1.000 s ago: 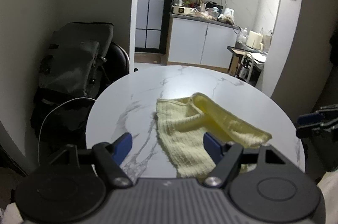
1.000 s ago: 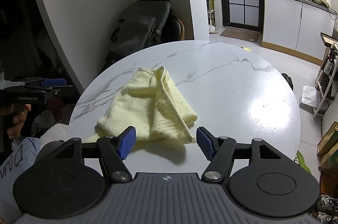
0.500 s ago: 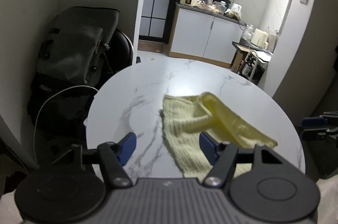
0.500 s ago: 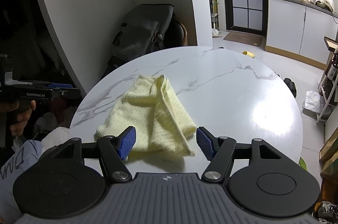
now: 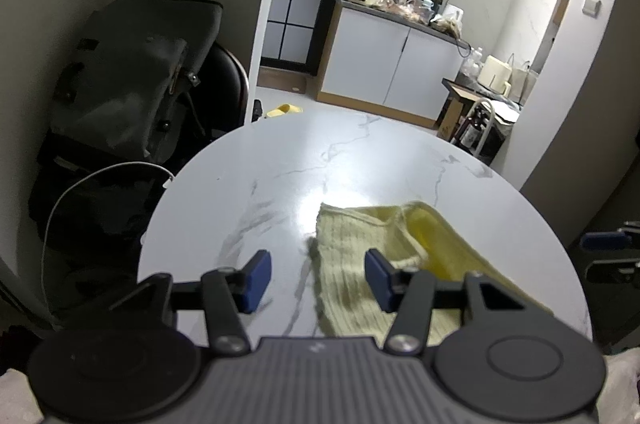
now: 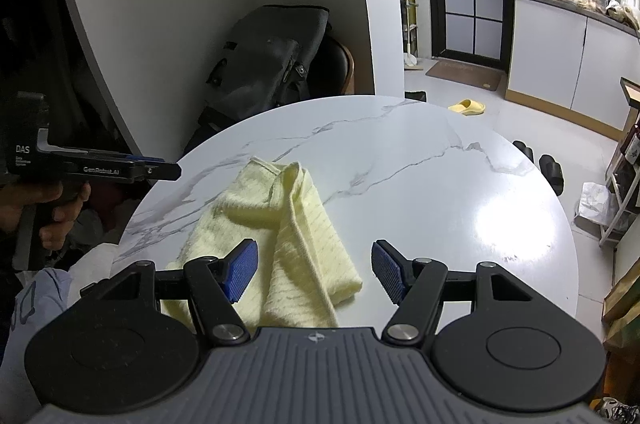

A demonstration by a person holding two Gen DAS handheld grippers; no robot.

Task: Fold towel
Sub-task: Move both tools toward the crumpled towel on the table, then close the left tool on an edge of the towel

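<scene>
A pale yellow towel (image 6: 280, 236) is seen lying crumpled on a round white marble table (image 6: 420, 184), in the lower left part of the tabletop as framed by the right wrist camera; in the left wrist view the same towel (image 5: 404, 256) is found at the lower right of the frame, near the table's near edge. The right gripper (image 6: 314, 270) is held level above the near end of the towel, its jaws spread wide, with nothing between the blue pads (image 6: 242, 270); the cloth is seen between and beyond them but is not pinched. The left gripper (image 5: 318, 280) is likewise released, its pads set well apart, one over bare table (image 5: 248, 192) and the other over the towel's edge; whether either touches the surface cannot be told. In the right wrist view the left gripper (image 6: 160, 168) is shown from the side at the middle left of the frame, pointed horizontally toward the table edge and gripped from below by a hand (image 6: 44, 208) wrapped around its handle. A dark bag (image 6: 260, 64) is propped on a chair behind the table at the upper centre, and a yellow slipper (image 6: 466, 107) is seen on the floor beyond the table, at the right of centre.
</scene>
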